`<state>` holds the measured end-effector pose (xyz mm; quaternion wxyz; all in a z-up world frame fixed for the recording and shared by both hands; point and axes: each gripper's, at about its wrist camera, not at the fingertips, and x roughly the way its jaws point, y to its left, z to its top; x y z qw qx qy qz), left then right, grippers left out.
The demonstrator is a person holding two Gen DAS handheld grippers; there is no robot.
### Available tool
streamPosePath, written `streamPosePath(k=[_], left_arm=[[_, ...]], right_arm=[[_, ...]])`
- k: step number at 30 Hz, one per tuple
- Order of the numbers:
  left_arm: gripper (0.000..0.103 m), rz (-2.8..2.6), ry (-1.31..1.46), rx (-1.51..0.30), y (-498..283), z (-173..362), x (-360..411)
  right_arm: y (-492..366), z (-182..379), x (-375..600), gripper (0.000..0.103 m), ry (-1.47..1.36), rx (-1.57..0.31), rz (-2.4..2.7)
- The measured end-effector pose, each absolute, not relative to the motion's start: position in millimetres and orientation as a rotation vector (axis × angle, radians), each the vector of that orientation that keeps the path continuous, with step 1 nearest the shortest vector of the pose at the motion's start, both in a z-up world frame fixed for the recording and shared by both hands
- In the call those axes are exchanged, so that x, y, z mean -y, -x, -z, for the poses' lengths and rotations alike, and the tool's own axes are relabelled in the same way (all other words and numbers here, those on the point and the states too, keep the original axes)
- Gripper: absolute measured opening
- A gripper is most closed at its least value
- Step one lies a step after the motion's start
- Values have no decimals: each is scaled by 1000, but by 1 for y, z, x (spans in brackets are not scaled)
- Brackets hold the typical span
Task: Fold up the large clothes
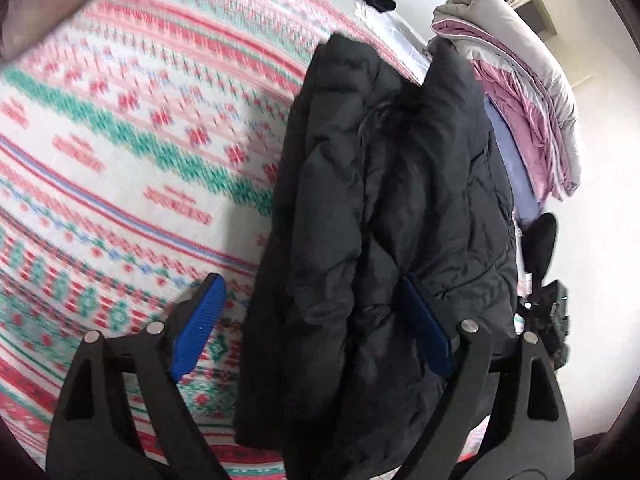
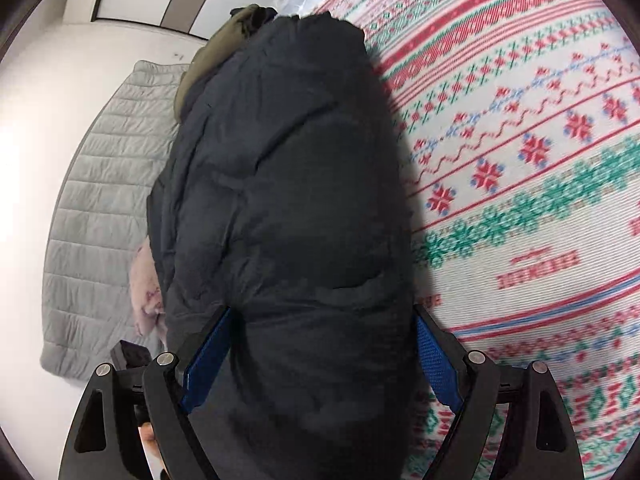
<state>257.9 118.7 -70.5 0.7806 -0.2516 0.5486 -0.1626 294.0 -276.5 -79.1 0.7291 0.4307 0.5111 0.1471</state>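
Note:
A black puffer jacket (image 1: pixel 384 208) lies folded lengthwise on a bed with a red, green and white patterned cover (image 1: pixel 120 140). My left gripper (image 1: pixel 312 312) is open above the jacket's near end; its right blue pad (image 1: pixel 428 332) rests against the fabric, its left pad (image 1: pixel 200 320) stands clear over the cover. In the right wrist view the jacket (image 2: pixel 288 184) fills the middle. My right gripper (image 2: pixel 320 344) is wide open with the jacket's bulk between its blue pads (image 2: pixel 208 356). The cover (image 2: pixel 520 200) lies to the right.
A pile of pink and grey bedding (image 1: pixel 520 92) sits past the jacket. A grey quilted blanket (image 2: pixel 100 208) lies on the white floor at left. An olive garment (image 2: pixel 224 40) peeks out behind the jacket's far end. A pink cloth (image 2: pixel 146 288) lies by the bed edge.

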Motion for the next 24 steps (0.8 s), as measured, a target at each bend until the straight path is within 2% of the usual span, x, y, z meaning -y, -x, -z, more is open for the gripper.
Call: streamPosePath(k=[7,10,12,13,15,17,20,24], left_arm=[[88,371,574,-1198,-259,73,-115],[85,377,590,-1204,-262,75,-115],[75,354,598,-1192,-263,75,-117],[71,346,607,-1188,-265,73,-114],[50,348,622,-1175,-264,71,-111],[37,332,591,-1147,-264,62,-104],[24,329,554,-1106,-269,51,-91],[17,363,589,-1038,-283,36,-77]], right_arm=[[-291,83,277,89,-966,-1125,-330],[-291,77,271,87,-937,-1113,-328],[-296,68,259,84,-891,-1101,-326],[-295,65,258,77,-877,-1094,-325],[-295,55,254,63,-854,-1073,-322],[-292,43,254,47,-831,-1032,-321],[-288,25,251,37,-779,-971,-313],[-288,4,255,32,-713,-900,-281]])
